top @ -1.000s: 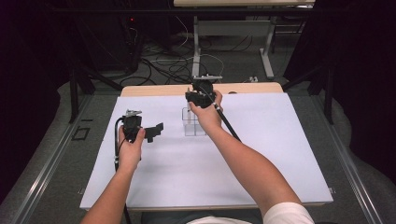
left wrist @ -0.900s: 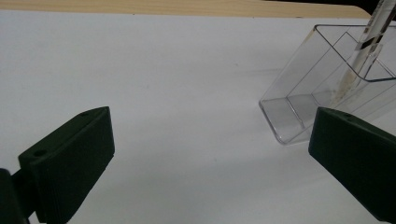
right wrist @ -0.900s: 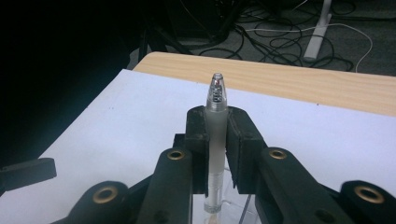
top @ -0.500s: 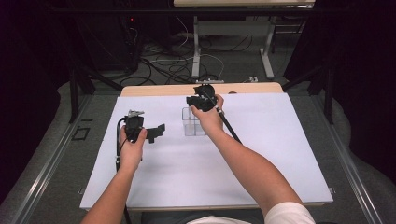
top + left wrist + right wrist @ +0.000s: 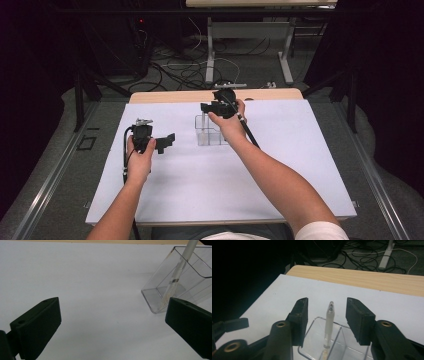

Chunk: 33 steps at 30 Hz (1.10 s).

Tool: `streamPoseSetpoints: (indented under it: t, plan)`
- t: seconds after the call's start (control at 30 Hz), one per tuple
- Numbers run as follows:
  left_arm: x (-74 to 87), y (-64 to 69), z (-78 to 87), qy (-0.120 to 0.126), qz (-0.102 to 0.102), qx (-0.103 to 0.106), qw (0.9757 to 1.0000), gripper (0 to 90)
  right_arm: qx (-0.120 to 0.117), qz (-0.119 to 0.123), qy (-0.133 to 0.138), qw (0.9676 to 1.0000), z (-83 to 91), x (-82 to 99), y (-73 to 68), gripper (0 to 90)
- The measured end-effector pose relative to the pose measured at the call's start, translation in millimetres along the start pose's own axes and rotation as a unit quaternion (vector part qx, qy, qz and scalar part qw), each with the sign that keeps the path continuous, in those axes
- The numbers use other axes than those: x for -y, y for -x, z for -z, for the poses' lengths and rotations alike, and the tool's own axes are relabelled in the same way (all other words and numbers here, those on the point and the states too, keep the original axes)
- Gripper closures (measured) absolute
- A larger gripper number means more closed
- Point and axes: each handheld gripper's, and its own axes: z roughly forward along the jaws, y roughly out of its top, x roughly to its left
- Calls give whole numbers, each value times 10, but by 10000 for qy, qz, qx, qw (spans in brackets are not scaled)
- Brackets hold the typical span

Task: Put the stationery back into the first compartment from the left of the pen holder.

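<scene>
High view: the clear container point(image 5: 209, 131) stands centre frame near the counter's point(image 5: 300, 165) far edge, a white pen point(image 5: 329, 325) upright inside. The right tool point(image 5: 327, 320) hangs above, jaws spread around the pen's tip without touching. The left tool point(image 5: 165, 142), jaws wide apart, hovers left over bare white surface.

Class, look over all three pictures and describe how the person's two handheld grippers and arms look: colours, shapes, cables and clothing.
Both the left gripper and the right gripper are black, each with two blocky, flat-faced jaws. Brass-coloured pivot rings show at the jaw bases in the right gripper view. A black cable loops from the left gripper; another trails along the right forearm. The forearms are bare, with a white short sleeve on the right arm.
</scene>
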Motion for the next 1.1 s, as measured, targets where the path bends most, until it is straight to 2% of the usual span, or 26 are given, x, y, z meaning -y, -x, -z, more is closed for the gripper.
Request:
streamPoseSetpoints:
  t: [0.17,0.23,0.3,0.43,0.57,0.63,0.73,0.9,1.1]
  plan:
    - [-4,-13,8,31,1,-20,10000,3,43,159,-111,9998,56,-25,71,436]
    - [-4,-18,10,35,18,-17,10000,3,-49,203,-119,9997,80,-25,101,440]
    - [-6,-25,16,11,19,-4,10000,3,-189,169,-240,9994,105,-16,130,470]
    - [-10,-37,15,33,20,5,10000,3,-7,397,-231,9989,171,8,187,430]
    - [-9,-43,14,51,59,5,10000,3,-18,329,-260,9991,260,46,286,391]
    - [-8,-45,12,52,80,0,10000,3,37,445,-176,9988,312,75,349,334]
    - [-5,-54,12,28,80,-29,10000,4,59,339,-178,9992,389,131,460,292]
    - [5,-76,7,14,110,-39,9999,4,262,383,-191,9987,515,252,664,194]
    - [12,-95,2,0,103,-42,9999,4,500,338,-195,9980,653,410,923,158]
